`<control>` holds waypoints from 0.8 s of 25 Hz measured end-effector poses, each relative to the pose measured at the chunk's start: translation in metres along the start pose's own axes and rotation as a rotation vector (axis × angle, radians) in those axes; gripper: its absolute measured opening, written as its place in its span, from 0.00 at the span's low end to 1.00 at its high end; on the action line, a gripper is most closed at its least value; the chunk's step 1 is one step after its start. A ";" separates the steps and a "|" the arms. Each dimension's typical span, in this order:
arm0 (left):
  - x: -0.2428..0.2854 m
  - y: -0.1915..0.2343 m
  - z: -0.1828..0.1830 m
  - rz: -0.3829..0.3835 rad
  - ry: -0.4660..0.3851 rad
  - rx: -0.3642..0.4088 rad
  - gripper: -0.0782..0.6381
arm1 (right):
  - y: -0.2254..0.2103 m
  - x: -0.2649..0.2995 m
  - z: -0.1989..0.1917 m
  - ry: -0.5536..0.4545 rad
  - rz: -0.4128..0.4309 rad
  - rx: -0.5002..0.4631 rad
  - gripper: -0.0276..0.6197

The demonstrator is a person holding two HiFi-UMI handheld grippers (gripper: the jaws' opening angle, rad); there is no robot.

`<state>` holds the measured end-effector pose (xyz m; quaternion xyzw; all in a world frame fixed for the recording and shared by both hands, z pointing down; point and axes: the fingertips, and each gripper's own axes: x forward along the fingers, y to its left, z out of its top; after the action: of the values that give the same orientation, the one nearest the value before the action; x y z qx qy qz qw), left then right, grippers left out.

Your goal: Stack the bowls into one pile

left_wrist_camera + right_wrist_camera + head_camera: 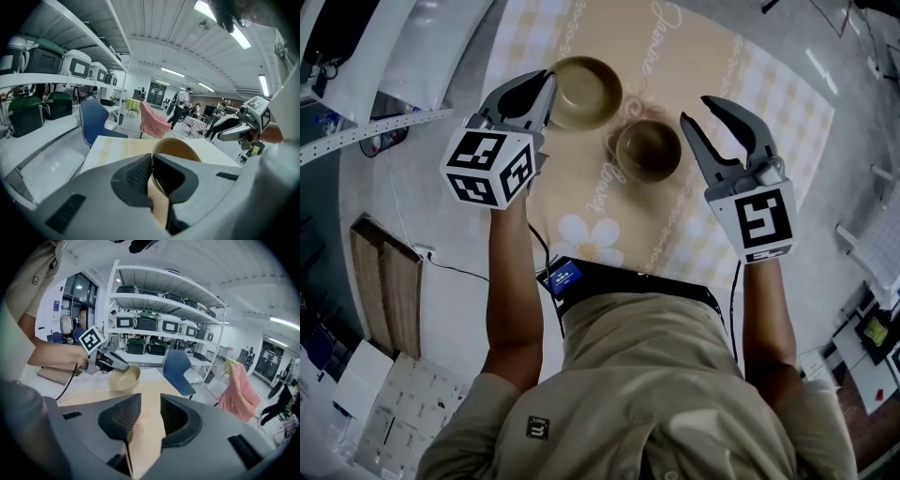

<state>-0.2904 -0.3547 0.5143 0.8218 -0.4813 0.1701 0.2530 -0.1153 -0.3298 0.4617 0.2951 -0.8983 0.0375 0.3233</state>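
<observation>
A tan bowl (586, 91) hangs tilted above the beige printed table (694, 47), raised off it in the right gripper view (124, 378). My left gripper (549, 87) is shut on its near rim; in the left gripper view the rim (176, 147) runs between the two closed pads (140, 174). A second tan bowl (649, 148) sits upright on the table, just right of the held one. My right gripper (698, 111) hovers to the right of that bowl with its jaws open and nothing between them (150, 416). Only a sliver of the resting bowl (130, 436) shows under its left jaw.
White shelving (159, 305) with dark cases runs along one side. A blue chair (180, 369) and a chair draped in pink cloth (236, 390) stand past the table's far end. People stand far off in the hall (180, 105). A wooden board (389, 291) lies on the floor to the left.
</observation>
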 end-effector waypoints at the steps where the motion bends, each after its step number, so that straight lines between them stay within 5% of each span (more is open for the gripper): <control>1: -0.002 -0.005 0.002 -0.003 0.000 0.007 0.14 | 0.000 -0.004 0.000 -0.005 -0.002 0.001 0.24; 20: 0.000 -0.097 -0.005 -0.071 0.051 0.066 0.14 | -0.016 -0.079 -0.033 -0.039 -0.072 0.048 0.24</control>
<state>-0.2060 -0.3120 0.4937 0.8417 -0.4391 0.1979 0.2438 -0.0392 -0.2944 0.4383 0.3356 -0.8921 0.0418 0.2997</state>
